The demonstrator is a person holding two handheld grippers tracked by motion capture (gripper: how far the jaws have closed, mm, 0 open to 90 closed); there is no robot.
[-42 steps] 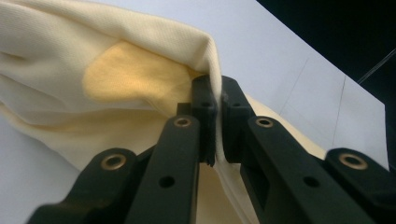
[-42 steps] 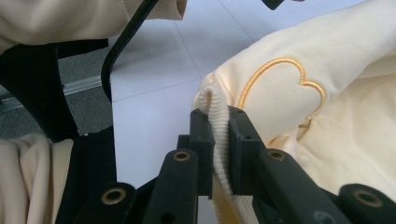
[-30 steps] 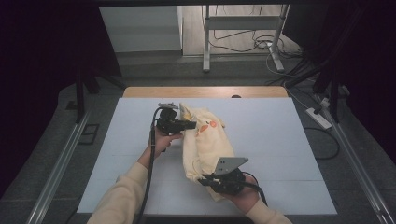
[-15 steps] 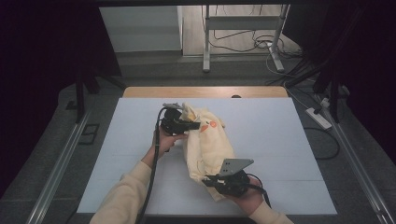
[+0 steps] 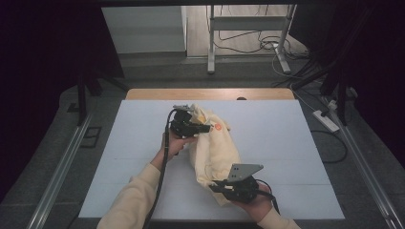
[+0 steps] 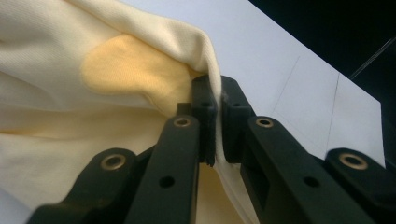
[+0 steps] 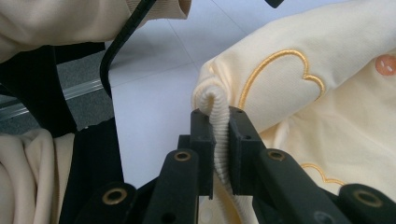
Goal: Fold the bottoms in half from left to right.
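Left gripper (image 6: pixel 215 114) and right gripper (image 7: pixel 220 126) each pinching the cream garment (image 5: pixel 217 152) above the table (image 5: pixel 286 143)

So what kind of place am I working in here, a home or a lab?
Most likely a lab or recording studio, not a home: a bare white table ringed by dark curtains, loose cables and a power strip on the floor, metal stand legs behind.

A garment (image 5: pixel 217 150) lies on the middle of the table (image 5: pixel 286 143). The left gripper (image 5: pixel 203 128) sits at its far left edge, the right gripper (image 5: pixel 217 186) at its near end. Cables (image 5: pixel 248 40) lie on the floor behind the table.
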